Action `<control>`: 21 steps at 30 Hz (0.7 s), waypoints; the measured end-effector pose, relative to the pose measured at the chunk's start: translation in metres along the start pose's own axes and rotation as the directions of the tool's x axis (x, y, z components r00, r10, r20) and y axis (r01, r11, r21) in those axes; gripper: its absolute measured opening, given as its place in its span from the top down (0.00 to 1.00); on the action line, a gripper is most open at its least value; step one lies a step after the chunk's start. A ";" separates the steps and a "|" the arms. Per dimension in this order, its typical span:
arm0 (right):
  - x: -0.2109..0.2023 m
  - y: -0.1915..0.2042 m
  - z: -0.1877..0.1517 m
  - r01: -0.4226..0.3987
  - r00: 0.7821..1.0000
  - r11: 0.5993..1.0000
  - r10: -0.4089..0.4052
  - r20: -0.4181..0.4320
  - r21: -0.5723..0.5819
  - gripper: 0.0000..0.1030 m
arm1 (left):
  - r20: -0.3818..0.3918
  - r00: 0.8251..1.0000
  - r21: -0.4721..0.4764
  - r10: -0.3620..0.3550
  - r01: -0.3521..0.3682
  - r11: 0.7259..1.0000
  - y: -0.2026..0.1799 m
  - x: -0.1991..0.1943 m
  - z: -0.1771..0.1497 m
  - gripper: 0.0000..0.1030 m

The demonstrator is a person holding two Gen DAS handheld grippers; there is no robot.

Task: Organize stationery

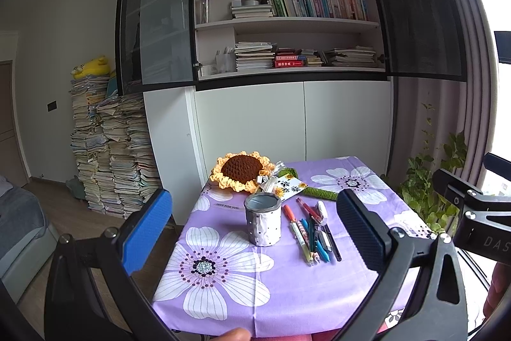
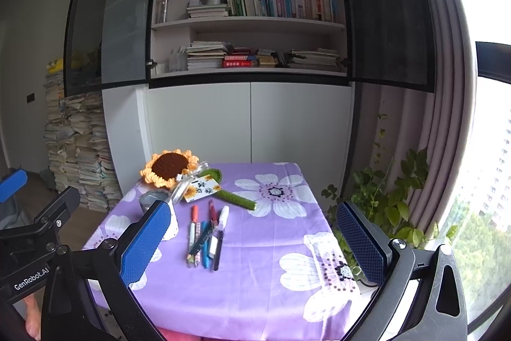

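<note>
Left gripper (image 1: 255, 232) hangs spread wide, nothing in it, facing the silver dotted paper cup (image 1: 263, 219). Just right of the cup: loose coloured pens (image 1: 311, 234), long axes pointing away from us. Right gripper (image 2: 255, 245), also gaping and empty, looks nearer them.

Table (image 1: 287, 302) bears holder (image 1: 263, 221), pens (image 1: 311, 232), sunflower (image 1: 241, 170).
</note>
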State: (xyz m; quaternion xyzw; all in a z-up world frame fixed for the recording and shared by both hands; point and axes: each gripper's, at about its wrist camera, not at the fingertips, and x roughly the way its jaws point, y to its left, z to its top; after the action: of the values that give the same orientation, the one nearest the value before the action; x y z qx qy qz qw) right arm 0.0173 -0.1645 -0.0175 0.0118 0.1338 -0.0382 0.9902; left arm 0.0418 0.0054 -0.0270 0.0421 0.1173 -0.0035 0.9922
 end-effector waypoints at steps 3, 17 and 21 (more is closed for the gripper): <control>0.009 0.000 0.000 -0.001 1.000 1.000 0.001 -0.017 0.003 0.00 | -0.016 1.000 0.003 0.008 -0.008 1.000 0.000 0.009 -0.003 0.01; 0.101 -0.008 -0.011 -0.011 0.972 0.999 0.023 -0.234 0.052 0.00 | -0.252 0.967 -0.058 0.044 -0.060 0.997 0.038 0.108 -0.043 0.01; 0.144 -0.010 -0.019 -0.008 0.945 0.997 0.033 -0.325 0.080 0.00 | -0.283 0.959 -0.033 0.028 -0.039 0.999 0.034 0.140 -0.049 0.01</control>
State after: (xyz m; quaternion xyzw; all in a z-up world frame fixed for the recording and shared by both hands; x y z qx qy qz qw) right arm 0.1501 -0.1843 -0.0745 0.0579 0.2942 -0.0306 0.9535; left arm 0.1675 0.0443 -0.1048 0.0249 0.2570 0.0214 0.9659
